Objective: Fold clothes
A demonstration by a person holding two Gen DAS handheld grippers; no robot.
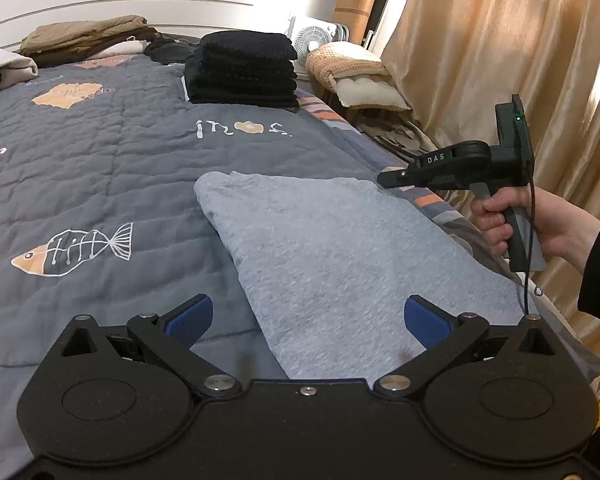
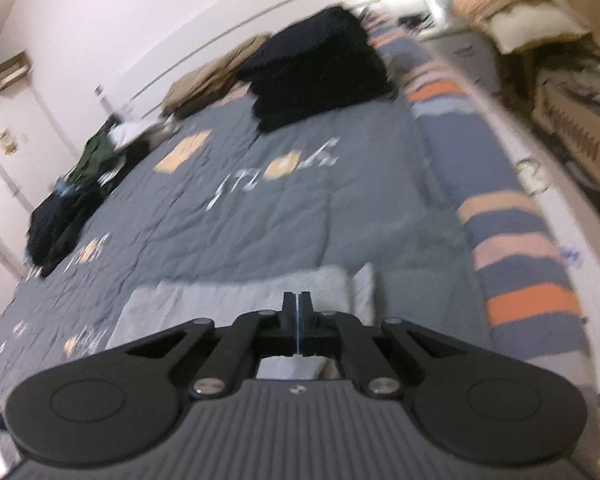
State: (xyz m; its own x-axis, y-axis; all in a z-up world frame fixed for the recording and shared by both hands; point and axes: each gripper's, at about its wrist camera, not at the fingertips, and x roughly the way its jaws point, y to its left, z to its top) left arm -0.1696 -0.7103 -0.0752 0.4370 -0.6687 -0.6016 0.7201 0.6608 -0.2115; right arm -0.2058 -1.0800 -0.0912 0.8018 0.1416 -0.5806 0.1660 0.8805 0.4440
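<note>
Grey garment is laid folded on the quilt; left gripper is held apart over it, right gripper pressed together, with the black stack at twelve o'clock.

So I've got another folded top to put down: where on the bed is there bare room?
The widest free patch is mid-quilt, between the grey garment, the black stack and the fish print. Left of the garment, by the fish, is bare too. The headboard end is crowded with brown clothes; the far edge holds dark clothes.

One grey garment (two claws)
</note>
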